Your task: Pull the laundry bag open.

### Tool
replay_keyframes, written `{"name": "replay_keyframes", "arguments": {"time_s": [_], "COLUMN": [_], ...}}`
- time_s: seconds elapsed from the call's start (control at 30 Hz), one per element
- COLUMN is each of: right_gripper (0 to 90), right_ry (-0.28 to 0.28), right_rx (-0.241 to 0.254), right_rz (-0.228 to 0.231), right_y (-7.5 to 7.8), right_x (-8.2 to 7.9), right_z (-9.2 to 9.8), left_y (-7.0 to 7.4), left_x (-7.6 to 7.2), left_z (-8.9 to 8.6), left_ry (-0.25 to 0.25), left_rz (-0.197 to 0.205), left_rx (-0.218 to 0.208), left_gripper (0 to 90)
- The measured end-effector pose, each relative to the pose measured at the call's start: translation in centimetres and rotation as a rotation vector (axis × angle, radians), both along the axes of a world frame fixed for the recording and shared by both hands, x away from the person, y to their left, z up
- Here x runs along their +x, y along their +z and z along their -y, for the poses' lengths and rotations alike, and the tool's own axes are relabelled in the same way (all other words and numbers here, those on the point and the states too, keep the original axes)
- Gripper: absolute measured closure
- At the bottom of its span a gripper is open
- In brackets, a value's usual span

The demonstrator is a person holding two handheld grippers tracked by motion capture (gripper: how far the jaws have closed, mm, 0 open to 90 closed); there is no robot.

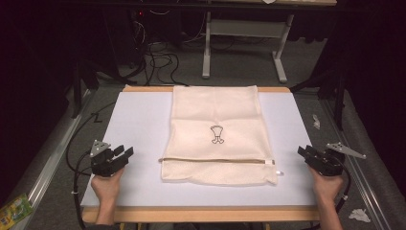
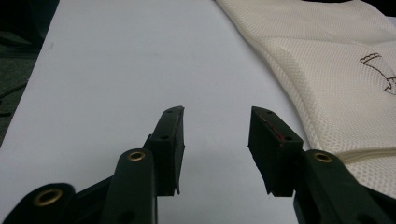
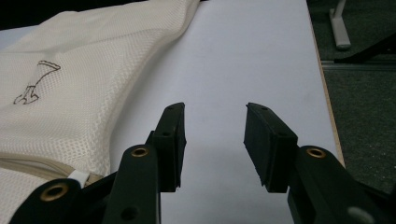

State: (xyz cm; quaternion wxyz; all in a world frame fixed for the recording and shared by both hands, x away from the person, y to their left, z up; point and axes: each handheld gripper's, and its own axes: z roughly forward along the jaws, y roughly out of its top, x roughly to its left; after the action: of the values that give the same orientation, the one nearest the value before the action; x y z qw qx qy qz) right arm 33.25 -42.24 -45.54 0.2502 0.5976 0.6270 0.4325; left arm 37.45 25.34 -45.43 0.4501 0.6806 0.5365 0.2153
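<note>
A cream mesh bag [image 1: 216, 129] lies flat in the middle of the white table top [image 1: 139, 120], with a small dark emblem [image 1: 217, 134] on it and a zipper [image 1: 215, 160] running across near its front end. My left gripper [image 1: 123, 152] rests at the table's front left, open and empty, apart from the bag [image 2: 336, 79]. Between its fingers [image 2: 170, 140] there is only bare table. At the front right my right gripper [image 1: 304, 152] is open too, empty, with the bag [image 3: 70, 88] off to its left and the zipper's end tab [image 3: 79, 177] close by.
The table's wooden front edge [image 1: 201, 213] runs below the person's hands. Cables [image 1: 158, 57] and a grey table frame [image 1: 244, 43] stand on the dark floor beyond. Bits of litter [image 1: 359, 214] lie on the floor to the right, and a green packet [image 1: 14, 211] at the left.
</note>
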Motion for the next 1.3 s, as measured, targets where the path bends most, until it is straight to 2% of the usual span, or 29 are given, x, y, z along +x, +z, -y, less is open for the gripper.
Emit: {"name": "replay_keyframes", "arguments": {"time_s": [0.27, 0.87, 1.3], "right_gripper": [59.1, 57.3, 55.9], "right_ry": [-0.021, -0.034, -0.040], "right_rx": [-0.012, -0.063, -0.095], "right_rz": [-0.026, -0.064, -0.077], "right_y": [-0.7, -1.5, -1.7], "right_x": [0.5, 1.3, 1.4], "right_z": [-0.1, -0.5, -0.8], "left_y": [-0.6, -1.5, -1.9], "left_x": [0.7, 1.6, 1.9], "left_z": [0.2, 0.6, 1.0], "left_ry": [0.006, 0.018, 0.030], "left_rz": [-0.013, -0.038, -0.029], "left_rx": [0.003, 0.039, 0.055], "left_gripper": [54.9, 53.2, 52.9]}}
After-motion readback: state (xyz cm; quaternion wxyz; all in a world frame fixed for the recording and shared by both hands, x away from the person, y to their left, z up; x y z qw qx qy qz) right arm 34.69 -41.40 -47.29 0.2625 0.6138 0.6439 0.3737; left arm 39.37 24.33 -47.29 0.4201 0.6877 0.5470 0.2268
